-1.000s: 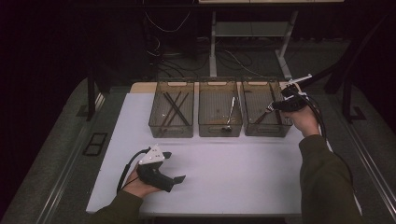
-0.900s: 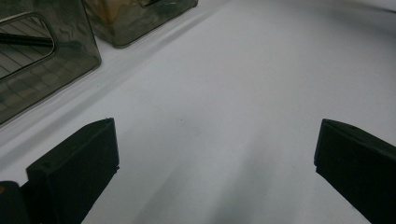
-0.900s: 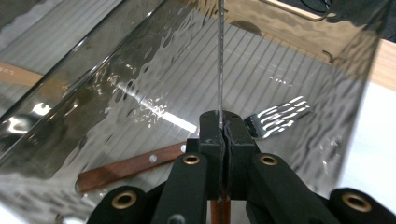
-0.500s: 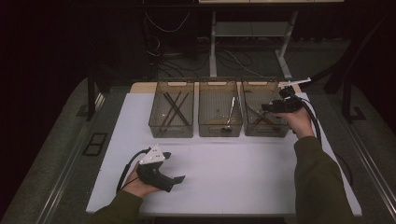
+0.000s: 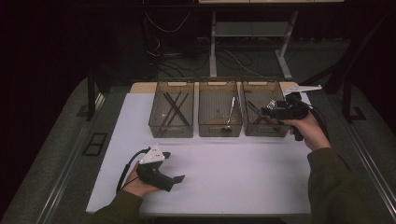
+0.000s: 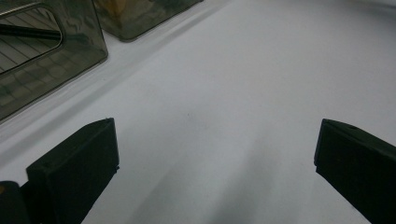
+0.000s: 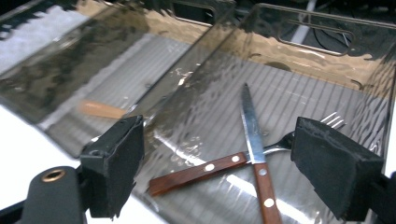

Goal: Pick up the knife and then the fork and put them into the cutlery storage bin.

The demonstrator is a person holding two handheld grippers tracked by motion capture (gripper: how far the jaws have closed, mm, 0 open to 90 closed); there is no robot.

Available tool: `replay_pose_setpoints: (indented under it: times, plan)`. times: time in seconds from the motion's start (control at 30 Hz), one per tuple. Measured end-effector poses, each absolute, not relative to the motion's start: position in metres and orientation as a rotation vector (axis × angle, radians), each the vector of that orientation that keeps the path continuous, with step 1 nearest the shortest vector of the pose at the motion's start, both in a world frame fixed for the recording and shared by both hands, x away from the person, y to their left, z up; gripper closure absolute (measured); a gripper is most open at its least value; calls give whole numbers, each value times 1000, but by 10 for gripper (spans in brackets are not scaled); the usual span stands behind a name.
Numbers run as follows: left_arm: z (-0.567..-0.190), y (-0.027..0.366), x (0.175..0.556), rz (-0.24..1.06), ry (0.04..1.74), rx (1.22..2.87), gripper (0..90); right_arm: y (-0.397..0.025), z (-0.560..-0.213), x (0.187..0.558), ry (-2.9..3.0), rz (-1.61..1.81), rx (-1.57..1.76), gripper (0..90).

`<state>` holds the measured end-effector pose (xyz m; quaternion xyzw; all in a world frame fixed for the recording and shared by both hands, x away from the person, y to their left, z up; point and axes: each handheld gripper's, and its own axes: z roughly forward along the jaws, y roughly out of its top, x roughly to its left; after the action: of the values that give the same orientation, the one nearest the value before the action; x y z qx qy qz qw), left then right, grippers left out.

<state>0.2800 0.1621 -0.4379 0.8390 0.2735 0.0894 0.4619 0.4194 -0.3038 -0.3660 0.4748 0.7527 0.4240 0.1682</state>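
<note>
Near the desk's front-left corner, the left gripper rests on the white desk, jaws spread and empty. At the back edge stand 3 bins; the right gripper, jaws wide apart, hovers over the right bin. Inside, a knife crosses a fork. Likely a pick: lower squarely over 1 wooden handle, clear of the bin wall.

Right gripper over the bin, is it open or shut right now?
Open. The right gripper has its jaws wide apart above the knife and fork, gripping nothing.
</note>
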Motion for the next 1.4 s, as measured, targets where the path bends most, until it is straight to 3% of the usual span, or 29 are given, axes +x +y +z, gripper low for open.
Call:
replay_pose_setpoints:
  times: [0.07, 0.33, 0.9, 1.4]
  plan:
    - [-438, 162, 280, 217, 671, 2062, 0, -304, -365, 410, 2146, 1229, 1324, 141]
    - [-438, 163, 279, 218, 671, 2056, 0, -296, -370, 370, 2177, 1291, 1231, 140]
    - [-438, 163, 279, 218, 670, 2057, 0, -286, -415, 293, 2265, 1332, 1116, 140]
    - [-437, 162, 279, 213, 661, 2061, 0, -289, -448, 260, 2353, 1297, 1065, 140]
